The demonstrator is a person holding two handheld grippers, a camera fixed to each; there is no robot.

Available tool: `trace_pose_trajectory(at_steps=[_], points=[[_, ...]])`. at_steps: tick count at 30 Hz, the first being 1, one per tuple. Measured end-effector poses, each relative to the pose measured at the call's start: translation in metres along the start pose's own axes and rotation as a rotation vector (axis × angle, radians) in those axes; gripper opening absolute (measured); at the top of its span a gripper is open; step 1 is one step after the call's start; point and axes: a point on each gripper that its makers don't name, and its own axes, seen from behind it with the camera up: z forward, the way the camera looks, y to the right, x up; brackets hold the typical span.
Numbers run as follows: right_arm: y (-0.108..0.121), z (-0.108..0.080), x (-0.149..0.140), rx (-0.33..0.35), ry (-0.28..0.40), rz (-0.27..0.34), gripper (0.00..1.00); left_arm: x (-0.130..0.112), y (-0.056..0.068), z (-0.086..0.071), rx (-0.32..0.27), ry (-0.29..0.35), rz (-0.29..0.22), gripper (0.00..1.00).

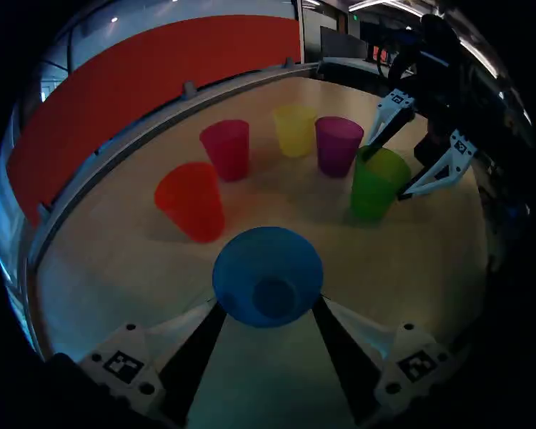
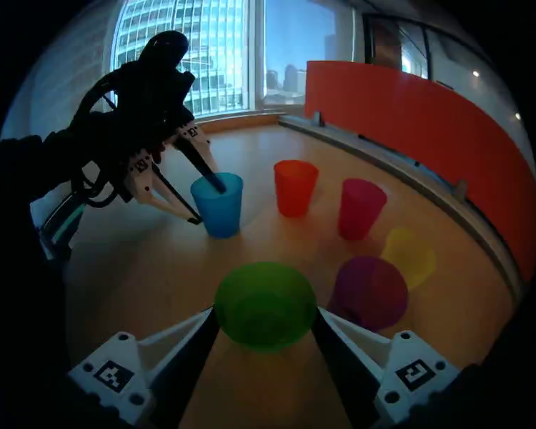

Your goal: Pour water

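Six plastic cups, one per colour, smooth, translucent, tapered, all upright on pale wooden table [image 1: 418, 272]. Blue cup [image 1: 268, 275] clamped between left gripper [image 1: 268, 309] fingers. Green cup [image 2: 266, 304] clamped likewise in right gripper [image 2: 266, 318]. Orange cup [image 1: 191, 200], pink cup [image 1: 226, 148], yellow cup [image 1: 294, 130], purple cup [image 1: 337, 145] in loose arc between them. Water level: cannot tell.

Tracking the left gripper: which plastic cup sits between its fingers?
The blue translucent plastic cup, flanked by the left gripper's fingers; the green plastic cup sits in the right gripper.
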Motion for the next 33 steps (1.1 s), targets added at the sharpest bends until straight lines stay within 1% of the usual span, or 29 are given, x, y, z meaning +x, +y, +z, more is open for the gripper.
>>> trace_pose_trajectory(at_steps=[5,10,13,18,27,33], points=[[-0.001,-0.001,-0.002,0.0,-0.005,0.001,0.92,-0.002,0.001,-0.002,0.0,0.0,-0.003,0.87],[-0.003,-0.002,-0.005,0.001,-0.01,0.011,0.96,-0.005,0.002,-0.004,0.002,-0.001,-0.004,0.87],[-0.003,-0.004,-0.006,-0.005,-0.008,0.017,1.0,-0.008,0.001,-0.006,0.007,-0.003,-0.006,0.87],[-0.001,-0.01,-0.009,-0.019,-0.006,0.02,1.0,-0.013,0.001,-0.01,0.012,-0.003,-0.019,0.87],[0.001,-0.024,-0.014,-0.045,0.002,0.023,1.0,-0.023,-0.004,-0.021,0.039,-0.003,-0.041,0.87],[-0.001,-0.033,-0.014,-0.061,0.018,0.027,1.0,-0.027,-0.007,-0.029,0.061,0.011,-0.059,0.87]])
